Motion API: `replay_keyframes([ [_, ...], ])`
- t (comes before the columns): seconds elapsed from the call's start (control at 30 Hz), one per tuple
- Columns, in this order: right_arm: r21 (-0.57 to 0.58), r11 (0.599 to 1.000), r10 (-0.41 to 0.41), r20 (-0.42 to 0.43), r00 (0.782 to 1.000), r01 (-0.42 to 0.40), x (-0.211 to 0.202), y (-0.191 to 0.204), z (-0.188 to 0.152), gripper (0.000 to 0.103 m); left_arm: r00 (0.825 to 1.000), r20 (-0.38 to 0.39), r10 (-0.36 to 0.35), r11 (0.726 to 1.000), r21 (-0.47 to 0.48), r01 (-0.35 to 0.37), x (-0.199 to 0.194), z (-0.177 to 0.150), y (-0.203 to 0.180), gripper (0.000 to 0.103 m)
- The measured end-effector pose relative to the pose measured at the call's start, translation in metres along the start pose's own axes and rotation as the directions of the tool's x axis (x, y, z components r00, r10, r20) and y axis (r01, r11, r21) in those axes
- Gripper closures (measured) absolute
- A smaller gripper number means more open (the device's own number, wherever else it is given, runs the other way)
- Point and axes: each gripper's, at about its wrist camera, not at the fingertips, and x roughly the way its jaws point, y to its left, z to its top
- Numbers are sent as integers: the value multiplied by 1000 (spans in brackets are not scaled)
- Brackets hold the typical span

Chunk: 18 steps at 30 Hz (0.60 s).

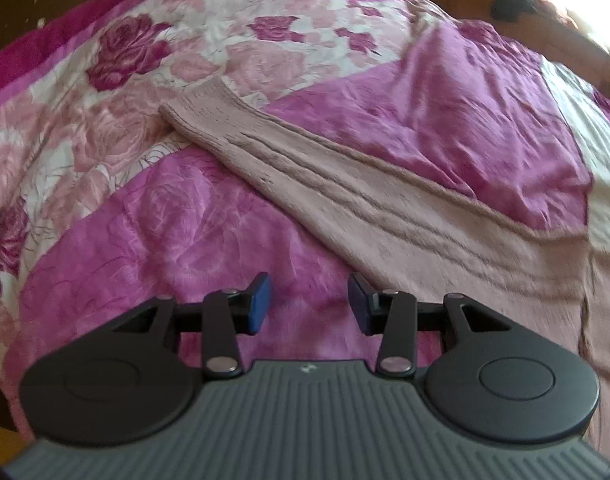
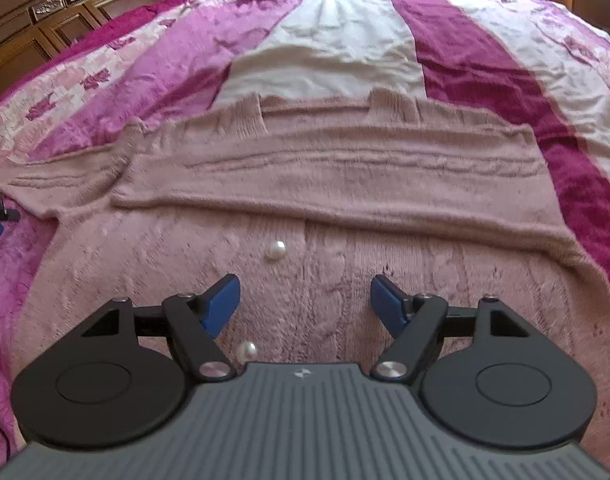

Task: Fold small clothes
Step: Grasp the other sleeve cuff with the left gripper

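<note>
On a floral bedspread point(image 1: 153, 216), pink knit cardigan point(image 2: 345, 184), hem cut off below, left gripper point(image 1: 309, 306) and right gripper point(image 2: 305, 304) both spread apart, empty.

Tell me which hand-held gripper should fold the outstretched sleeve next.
Probably left: the left hand-held gripper hangs open beside the sleeve; the right hand-held gripper is over the cardigan's body.

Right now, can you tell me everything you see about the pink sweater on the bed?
The pink sweater is a dusty-pink knit cardigan with a fuzzy, soft look. It lies flat on the flowery pink bedspread. One sleeve is folded across its body; the other sleeve stretches out sideways, ribbed cuff at its end. Two pearl buttons sit beside its front opening. Both sets of tongs, left and right, are open and hold nothing.
</note>
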Motion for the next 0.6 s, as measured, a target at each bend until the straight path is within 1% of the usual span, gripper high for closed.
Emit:
replay_keyframes([
  [0.07,-9,1000,-4,3,1000,4,3,1,-3,24,1000,10,11,999,-41,-11,9,6,4,57],
  [0.2,-21,1000,-19,-9,1000,19,9,3,-2,23,1000,31,-6,992,-123,10,24,18,8,49],
  [0.3,-28,999,-34,-26,999,34,14,6,0,22,999,49,-18,990,-138,25,35,25,5,49],
  [0.4,-36,998,-46,-36,998,45,17,8,1,20,998,59,-25,993,-116,32,48,29,-1,49],
  [0.53,-36,998,-46,-40,998,45,20,10,1,18,997,80,10,999,-50,-6,60,30,-14,50],
  [0.57,-37,998,-45,-41,998,44,20,10,1,17,996,88,16,999,-31,-13,61,29,-17,51],
  [0.6,-39,998,-45,-42,998,44,20,10,1,16,995,98,22,1000,-16,-21,61,28,-19,54],
])
